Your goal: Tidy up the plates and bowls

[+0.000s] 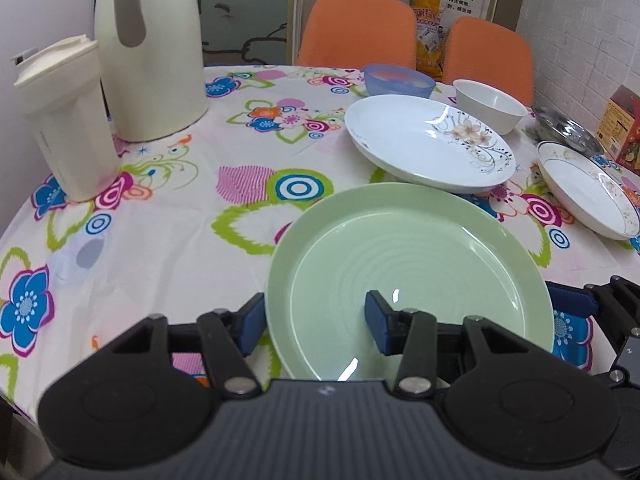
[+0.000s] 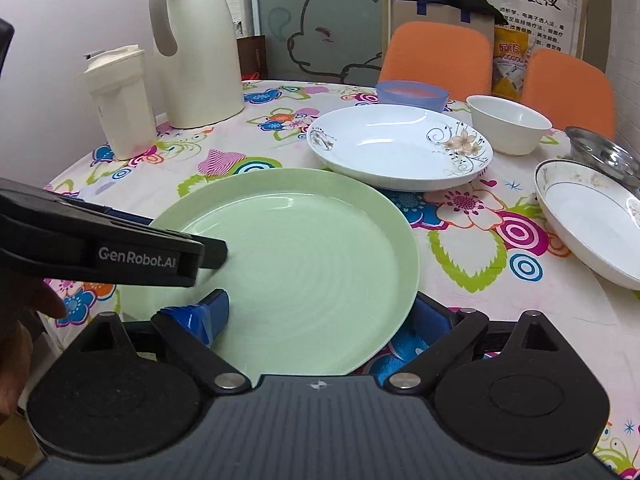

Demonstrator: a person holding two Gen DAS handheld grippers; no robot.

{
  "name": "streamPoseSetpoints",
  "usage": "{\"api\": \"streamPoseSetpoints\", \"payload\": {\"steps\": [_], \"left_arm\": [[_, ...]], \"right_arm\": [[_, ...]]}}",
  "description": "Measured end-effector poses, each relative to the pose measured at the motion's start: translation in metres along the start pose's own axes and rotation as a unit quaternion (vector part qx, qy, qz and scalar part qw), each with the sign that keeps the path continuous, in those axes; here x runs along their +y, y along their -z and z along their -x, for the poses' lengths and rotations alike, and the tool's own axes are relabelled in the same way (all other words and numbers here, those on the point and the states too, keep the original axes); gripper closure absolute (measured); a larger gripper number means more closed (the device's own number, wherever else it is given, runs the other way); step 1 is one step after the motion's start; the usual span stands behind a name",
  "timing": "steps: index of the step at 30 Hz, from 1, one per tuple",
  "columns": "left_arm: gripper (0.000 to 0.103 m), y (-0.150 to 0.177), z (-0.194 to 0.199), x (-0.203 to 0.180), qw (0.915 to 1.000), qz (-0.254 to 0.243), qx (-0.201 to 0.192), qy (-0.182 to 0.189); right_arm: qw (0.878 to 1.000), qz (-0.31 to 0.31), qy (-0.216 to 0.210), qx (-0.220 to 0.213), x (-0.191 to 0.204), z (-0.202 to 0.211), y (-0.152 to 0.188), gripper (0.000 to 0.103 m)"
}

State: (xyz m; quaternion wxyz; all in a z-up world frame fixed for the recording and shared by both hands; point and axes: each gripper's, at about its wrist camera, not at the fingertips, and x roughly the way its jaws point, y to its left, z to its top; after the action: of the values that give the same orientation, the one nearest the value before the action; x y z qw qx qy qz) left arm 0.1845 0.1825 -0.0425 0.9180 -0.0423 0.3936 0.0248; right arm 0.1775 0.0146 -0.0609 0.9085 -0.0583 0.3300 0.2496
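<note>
Green plate [image 1: 412,272]: on table [image 1: 168,248], nearest you. Left claw [image 1: 316,320], right claw [image 2: 320,316]: both spread wide, straddling opposite rim sides, nothing grasped. Clench evenly; lift level.

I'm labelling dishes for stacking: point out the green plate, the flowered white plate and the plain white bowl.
green plate [image 1: 420,240], left wrist view, ridged centre.
flowered white plate [image 2: 384,144], right wrist view, bare centre.
white bowl [image 2: 508,130], right wrist view, outer wall.

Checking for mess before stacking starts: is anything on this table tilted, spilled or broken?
The white floral plate sits tilted, its near edge apparently propped on the green plate's far rim. Nothing looks spilled or cracked.
</note>
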Motion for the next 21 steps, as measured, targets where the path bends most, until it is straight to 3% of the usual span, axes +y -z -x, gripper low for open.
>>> {"api": "streamPoseSetpoints", "payload": {"steps": [1, 5, 10, 15, 21], "left_arm": [[0.022, 0.000, 0.002, 0.000, 1.0000, 0.001, -0.004, 0.002], [0.018, -0.017, 0.018, 0.009, 0.9982, 0.005, -0.059, 0.005], [0.008, -0.081, -0.003, 0.013, 0.9959, -0.001, -0.090, 0.013], [0.012, -0.136, -0.067, 0.007, 0.9981, -0.018, -0.053, 0.025], [0.029, -0.156, -0.123, -0.004, 0.9991, -0.031, 0.012, 0.028]], "right_arm": [[1.000, -0.006, -0.001, -0.001, -0.005, 0.005, -0.001, 0.021], [0.997, -0.039, 0.028, -0.058, -0.037, 0.030, -0.024, 0.021], [0.996, -0.025, 0.059, -0.062, -0.072, -0.004, -0.077, 0.021], [0.997, -0.050, 0.059, -0.017, -0.100, -0.065, -0.104, 0.021], [0.997, -0.050, 0.052, 0.022, -0.107, -0.105, -0.107, 0.021]]}}
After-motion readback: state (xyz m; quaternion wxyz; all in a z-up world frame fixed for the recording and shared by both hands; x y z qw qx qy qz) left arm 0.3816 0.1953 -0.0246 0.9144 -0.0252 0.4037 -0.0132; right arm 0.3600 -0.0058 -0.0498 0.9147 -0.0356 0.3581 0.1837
